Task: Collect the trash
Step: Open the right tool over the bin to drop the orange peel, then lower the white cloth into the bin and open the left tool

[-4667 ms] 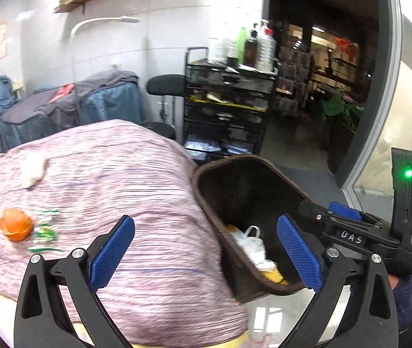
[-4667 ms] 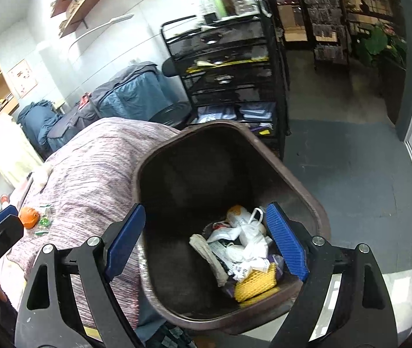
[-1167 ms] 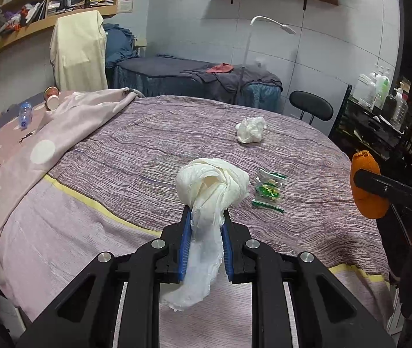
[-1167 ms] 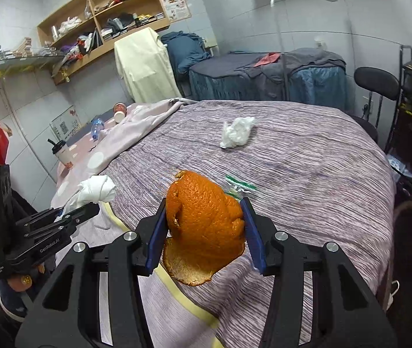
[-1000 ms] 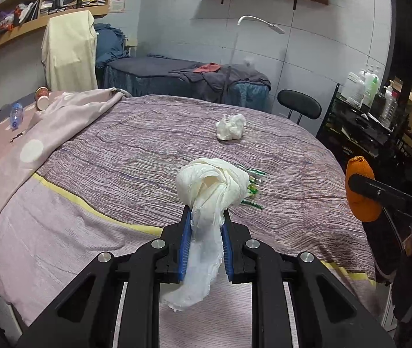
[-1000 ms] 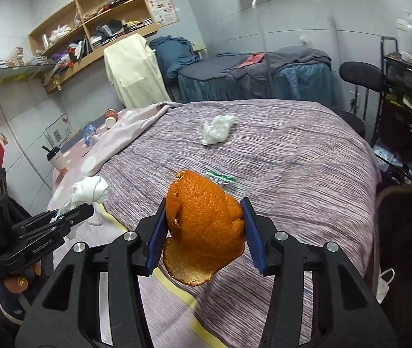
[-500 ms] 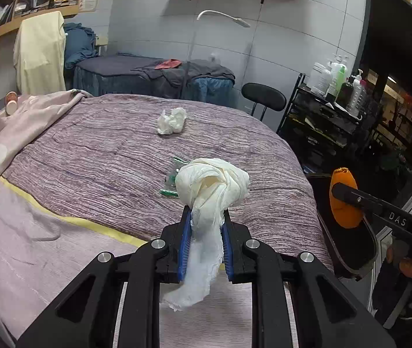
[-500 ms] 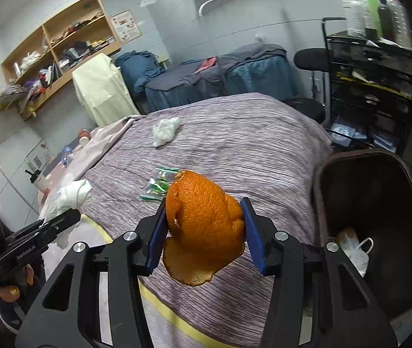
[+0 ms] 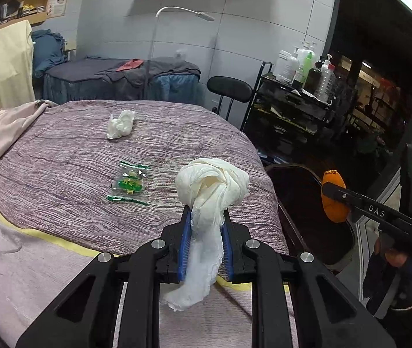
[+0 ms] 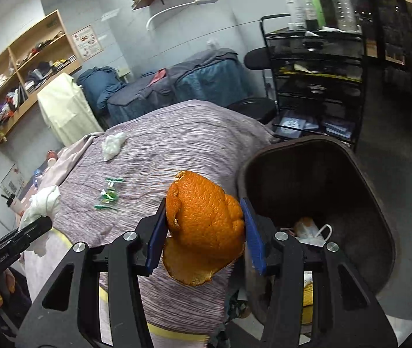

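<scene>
Left gripper [image 9: 204,226] clamped on a white tissue wad [image 9: 212,185], twisted, tail hanging down, above the bed [image 9: 60,174] edge. Right gripper [image 10: 206,232] pinching a curled orange peel [image 10: 204,223], just beside the brown bin [image 10: 380,203] rim.

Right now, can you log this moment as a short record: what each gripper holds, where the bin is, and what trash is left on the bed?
left gripper: jaws shut on white tissue wad
right gripper: jaws shut on orange peel
trash bin: dark, open, beside the bed, some trash inside
left on bedspread: crumpled tissue, green wrappers
peel position: near the bin rim, not yet over the opening
</scene>
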### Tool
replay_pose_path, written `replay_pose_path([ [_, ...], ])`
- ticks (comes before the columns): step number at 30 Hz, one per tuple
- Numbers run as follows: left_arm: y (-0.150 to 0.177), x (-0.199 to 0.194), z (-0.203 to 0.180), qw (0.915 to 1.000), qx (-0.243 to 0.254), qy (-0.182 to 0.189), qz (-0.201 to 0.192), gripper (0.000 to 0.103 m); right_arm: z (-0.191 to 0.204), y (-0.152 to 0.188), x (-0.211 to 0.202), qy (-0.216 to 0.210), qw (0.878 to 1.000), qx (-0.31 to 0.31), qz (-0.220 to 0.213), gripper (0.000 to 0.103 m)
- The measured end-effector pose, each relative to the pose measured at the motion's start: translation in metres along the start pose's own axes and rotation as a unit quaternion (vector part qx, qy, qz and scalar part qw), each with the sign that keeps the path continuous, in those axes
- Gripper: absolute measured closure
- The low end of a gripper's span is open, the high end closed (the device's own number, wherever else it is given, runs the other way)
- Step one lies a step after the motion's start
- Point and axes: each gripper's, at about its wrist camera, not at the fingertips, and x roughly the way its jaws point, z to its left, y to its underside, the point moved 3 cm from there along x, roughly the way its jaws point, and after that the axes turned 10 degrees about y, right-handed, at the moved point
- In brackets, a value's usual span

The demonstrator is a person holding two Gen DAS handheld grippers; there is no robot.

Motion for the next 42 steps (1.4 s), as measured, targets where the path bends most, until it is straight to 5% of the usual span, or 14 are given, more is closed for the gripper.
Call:
replay_pose_path([
  [24,0.001,0.038,-0.044,0.9978,0.031,0.047,0.036,0.084,-0.071,0.006,0.039,0.082,0.995,0.054,0.029,0.053],
  [30,0.002,0.044,-0.052,0.997,0.037,0.053,0.041,0.084,-0.079,0.009,0.046,0.094,0.992,0.075,0.028,0.032],
  [42,-0.004,0.058,-0.065,0.995,0.044,0.073,0.051,0.084,-0.083,0.013,0.034,0.097,0.992,0.084,0.015,0.03],
])
